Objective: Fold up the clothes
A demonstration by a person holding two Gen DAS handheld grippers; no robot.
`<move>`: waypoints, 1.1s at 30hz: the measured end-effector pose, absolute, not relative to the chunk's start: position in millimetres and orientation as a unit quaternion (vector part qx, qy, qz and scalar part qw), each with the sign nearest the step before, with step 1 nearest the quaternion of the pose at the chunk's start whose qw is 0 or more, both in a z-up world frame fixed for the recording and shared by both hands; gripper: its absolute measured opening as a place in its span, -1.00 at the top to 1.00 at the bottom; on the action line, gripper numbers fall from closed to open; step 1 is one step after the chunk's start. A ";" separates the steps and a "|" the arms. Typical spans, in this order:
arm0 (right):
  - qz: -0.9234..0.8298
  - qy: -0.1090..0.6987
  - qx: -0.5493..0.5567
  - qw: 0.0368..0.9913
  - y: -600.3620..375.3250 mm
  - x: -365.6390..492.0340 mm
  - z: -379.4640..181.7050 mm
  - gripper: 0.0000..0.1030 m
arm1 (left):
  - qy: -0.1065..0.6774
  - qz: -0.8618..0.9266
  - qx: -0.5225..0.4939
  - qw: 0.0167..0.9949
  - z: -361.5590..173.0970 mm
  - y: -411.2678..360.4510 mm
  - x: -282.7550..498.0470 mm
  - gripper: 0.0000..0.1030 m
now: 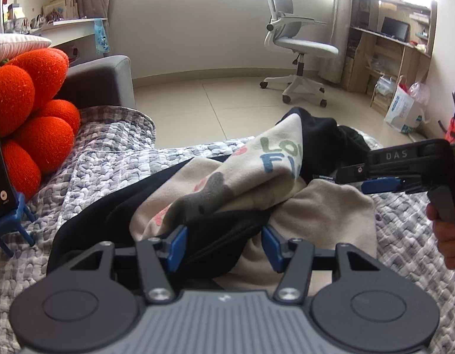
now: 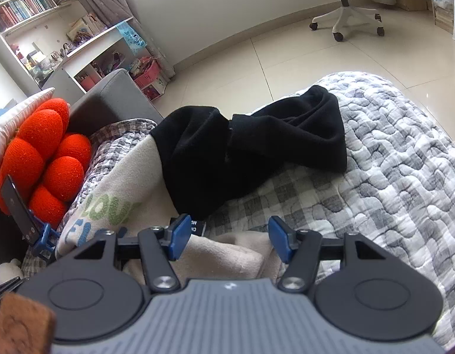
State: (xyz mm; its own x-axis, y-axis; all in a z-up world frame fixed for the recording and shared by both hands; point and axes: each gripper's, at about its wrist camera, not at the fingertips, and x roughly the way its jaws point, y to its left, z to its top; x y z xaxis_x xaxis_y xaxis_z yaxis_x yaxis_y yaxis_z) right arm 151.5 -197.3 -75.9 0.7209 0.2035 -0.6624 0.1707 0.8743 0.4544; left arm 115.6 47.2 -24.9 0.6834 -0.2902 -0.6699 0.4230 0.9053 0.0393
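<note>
Cream-and-black sweatshirt (image 1: 257,183) bunched on quilted bedspread (image 2: 389,153), black sleeve (image 2: 286,129) trailing toward bed edge. Risk: thick bunch slipping from a partial grip, folding crooked. Left gripper (image 1: 224,243) low, level, jaws spread around black hem, not clamped. Right gripper (image 2: 228,237) above cream fabric, jaws apart, holding nothing; seen from left view reaching in sideways.

The left gripper (image 1: 223,246) is being held low and level, its jaws standing wide apart. The right gripper (image 2: 231,241) is likewise being held with its jaws spread wide; seen from the left wrist view, it is being pointed leftward, nearly level. Its handle is being gripped from below by the person's hand (image 1: 447,230), whose fingers are being curled around it.
</note>
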 end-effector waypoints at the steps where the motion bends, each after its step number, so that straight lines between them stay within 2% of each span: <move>1: 0.009 0.376 0.250 0.892 -198.1 151.3 -77.9 -0.20 | 0.345 -0.185 0.110 0.913 -27.2 43.0 115.1 0.08; 3: 0.009 0.381 0.250 0.890 -199.8 150.6 -81.4 -0.21 | 0.341 -0.171 0.115 0.917 -26.8 41.6 114.6 0.39; 4: 0.010 0.383 0.249 0.890 -200.6 150.5 -83.0 -0.21 | 0.338 -0.166 0.106 0.920 -24.0 44.5 114.6 0.63; 5: 0.010 0.385 0.247 0.889 -201.4 150.5 -84.5 -0.23 | 0.334 -0.162 0.096 0.923 -21.3 47.5 114.6 0.72; 12: 0.009 0.390 0.236 0.890 -200.9 151.0 -89.7 -0.26 | 0.311 -0.132 0.028 0.941 -1.9 68.1 114.6 0.84; 21: 0.007 0.388 0.229 0.893 -199.9 149.5 -90.0 -0.26 | 0.279 -0.053 -0.075 0.956 21.0 127.4 115.5 0.85; 30: 0.004 0.385 0.225 0.895 -201.5 152.0 -86.3 -0.26 | 0.315 0.147 -0.092 0.933 7.6 197.2 129.8 0.85; 33: 0.005 0.386 0.226 0.895 -201.5 151.1 -85.4 -0.26 | 0.327 0.211 -0.093 0.917 1.4 217.7 131.3 0.77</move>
